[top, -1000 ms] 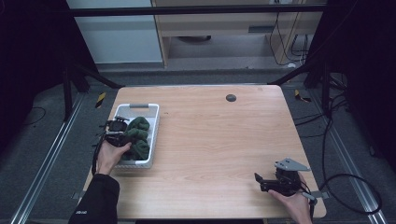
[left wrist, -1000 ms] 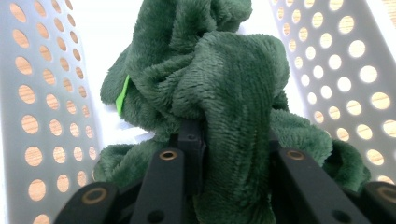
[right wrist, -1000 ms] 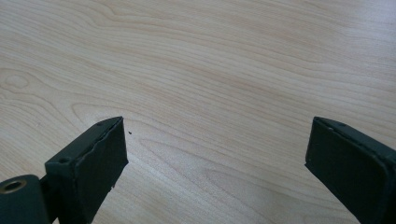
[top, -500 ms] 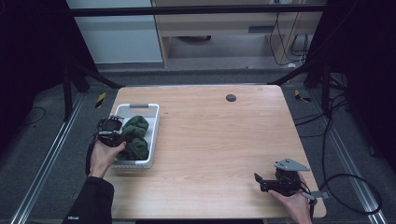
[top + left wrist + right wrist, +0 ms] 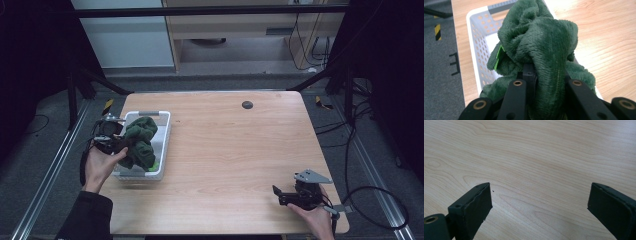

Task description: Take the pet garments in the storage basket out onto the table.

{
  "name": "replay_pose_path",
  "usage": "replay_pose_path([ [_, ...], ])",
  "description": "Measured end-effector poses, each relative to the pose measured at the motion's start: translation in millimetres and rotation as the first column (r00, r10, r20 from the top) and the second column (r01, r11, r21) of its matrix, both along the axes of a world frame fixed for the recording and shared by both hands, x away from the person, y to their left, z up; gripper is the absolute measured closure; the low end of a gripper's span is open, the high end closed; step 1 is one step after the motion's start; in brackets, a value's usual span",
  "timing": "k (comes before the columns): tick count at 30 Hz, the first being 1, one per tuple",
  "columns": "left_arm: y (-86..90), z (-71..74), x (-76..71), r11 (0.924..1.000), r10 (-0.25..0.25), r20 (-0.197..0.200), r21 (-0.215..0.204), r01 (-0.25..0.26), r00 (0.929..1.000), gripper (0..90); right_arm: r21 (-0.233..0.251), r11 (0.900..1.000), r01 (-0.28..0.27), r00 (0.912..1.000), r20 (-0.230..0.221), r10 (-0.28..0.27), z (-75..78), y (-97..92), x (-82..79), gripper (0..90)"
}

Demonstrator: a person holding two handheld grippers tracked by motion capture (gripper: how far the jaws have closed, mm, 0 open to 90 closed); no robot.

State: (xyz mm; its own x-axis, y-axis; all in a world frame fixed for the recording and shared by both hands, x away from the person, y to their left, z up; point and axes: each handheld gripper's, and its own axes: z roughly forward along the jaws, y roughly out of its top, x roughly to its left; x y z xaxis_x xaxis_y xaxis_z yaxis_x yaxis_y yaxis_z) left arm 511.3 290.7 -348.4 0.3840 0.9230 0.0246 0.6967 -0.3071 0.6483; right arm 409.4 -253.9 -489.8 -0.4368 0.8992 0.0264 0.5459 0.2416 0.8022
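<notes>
A fluffy dark green cloth [image 5: 141,141] with a bright green tag bulges out of the white perforated basket [image 5: 150,114] at the table's left edge. My left gripper [image 5: 118,144] comes in from the basket's left side and is shut on a thick fold of it. In the left gripper view the cloth [image 5: 541,42] is bunched between the two black jaws of that gripper [image 5: 547,75] and raised over the basket [image 5: 471,37], its lower part still inside. My right gripper [image 5: 276,193] lies low at the table's front right. Its jaws [image 5: 539,200] stand wide open over bare wood.
The light wooden table [image 5: 240,150] stretches between basket and right hand. A small black disc [image 5: 247,104] lies near the far edge. Grey floor with rails runs along the left side, and cables trail at the right.
The left hand has risen and drawn back a little, pulling the green cloth upward in the basket. The right gripper has stayed in place.
</notes>
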Motion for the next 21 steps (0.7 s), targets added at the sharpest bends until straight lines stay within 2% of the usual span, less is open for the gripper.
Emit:
replay_pose_path([
  [9, -0.8, 15.3, -7.8, 0.9996, -0.028, 0.021, 0.002, 0.028, 0.9994, 76.8, -0.001, 1.0000, 0.002, 1.0000, 0.006, -0.002, 0.3, 0.0, -0.1, 5.4],
  [21, -4.9, 46.3, -24.2, 0.9975, -0.070, 0.067, 0.016, 0.069, 0.9953, 76.8, -0.005, 1.0000, -0.001, 0.9999, 0.015, 0.001, 1.2, -0.6, -0.5, 5.4],
])
